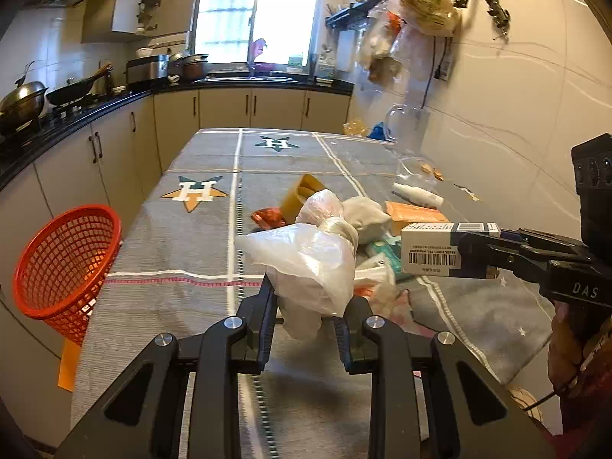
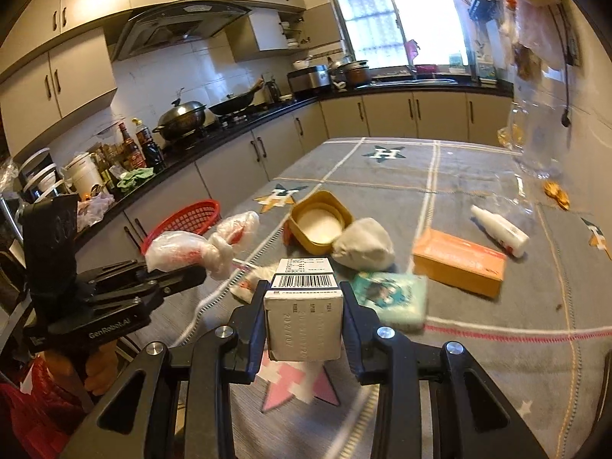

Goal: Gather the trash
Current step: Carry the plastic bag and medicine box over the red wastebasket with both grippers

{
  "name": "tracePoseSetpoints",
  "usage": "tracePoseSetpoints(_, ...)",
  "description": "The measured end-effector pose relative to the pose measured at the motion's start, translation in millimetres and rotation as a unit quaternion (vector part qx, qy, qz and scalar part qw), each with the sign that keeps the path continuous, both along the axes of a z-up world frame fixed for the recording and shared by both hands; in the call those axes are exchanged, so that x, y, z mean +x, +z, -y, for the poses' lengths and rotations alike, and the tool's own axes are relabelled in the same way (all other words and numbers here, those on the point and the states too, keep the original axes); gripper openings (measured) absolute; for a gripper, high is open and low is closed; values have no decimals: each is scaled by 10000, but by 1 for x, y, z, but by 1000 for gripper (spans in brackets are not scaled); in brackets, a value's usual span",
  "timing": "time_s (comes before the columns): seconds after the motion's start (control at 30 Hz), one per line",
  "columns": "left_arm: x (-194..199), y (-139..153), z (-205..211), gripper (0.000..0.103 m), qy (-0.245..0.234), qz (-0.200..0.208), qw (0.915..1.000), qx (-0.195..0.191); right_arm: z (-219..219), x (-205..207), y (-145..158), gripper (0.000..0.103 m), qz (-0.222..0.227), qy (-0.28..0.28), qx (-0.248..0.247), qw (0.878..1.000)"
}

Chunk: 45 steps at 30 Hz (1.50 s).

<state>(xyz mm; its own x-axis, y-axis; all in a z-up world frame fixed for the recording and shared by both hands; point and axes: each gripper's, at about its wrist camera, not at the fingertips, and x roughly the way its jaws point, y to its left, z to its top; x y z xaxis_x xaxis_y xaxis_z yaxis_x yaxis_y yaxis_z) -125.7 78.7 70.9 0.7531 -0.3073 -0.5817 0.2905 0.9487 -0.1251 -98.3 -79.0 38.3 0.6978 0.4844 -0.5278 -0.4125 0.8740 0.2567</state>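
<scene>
Left gripper [image 1: 306, 306] clamped narrow on knotted plastic bag [image 1: 306, 264], knot end pointing away. Right gripper [image 2: 304, 313] pinching white box [image 2: 304, 317] lengthwise, barcode up.

A grey cloth with star prints [image 1: 195, 191] covers the bench [image 2: 478, 363]. Beyond its far edge, a bright window [image 1: 260, 15] stands above the black counter [image 1: 267, 83]. A wok [image 2: 235, 105] and a lidded pot [image 2: 181, 116] sit on the stove past the left edge. Plastic bags [image 1: 424, 11] hang on the right wall.

Both my cams sit low and close over the tabletop [image 1: 183, 237], facing the far window [image 1: 260, 11]. Left cam's nearer the red basket [image 1: 65, 260]; both share the trash pile mid-tabletop.
</scene>
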Motion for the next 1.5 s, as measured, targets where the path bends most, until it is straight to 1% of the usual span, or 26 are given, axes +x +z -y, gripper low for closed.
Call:
tracePoseSetpoints(0.33, 6, 0, -20, 26, 360, 82, 9993, 86, -33, 23, 1, 38, -188, 257, 98, 9994)
tracePoseSetpoints(0.83, 14, 0, -54, 26, 735, 136, 9972, 41, -76, 49, 9, 38, -272, 518, 60, 9983)
tracePoseSetpoints(1.27, 20, 4, -103, 26, 1196, 217, 9925, -131, -117, 76, 17, 38, -346, 777, -73, 9964)
tracePoseSetpoints(1.5, 20, 7, -142, 26, 1575, 249, 9869, -250, -146, 89, 25, 38, -374, 971, -92, 9945)
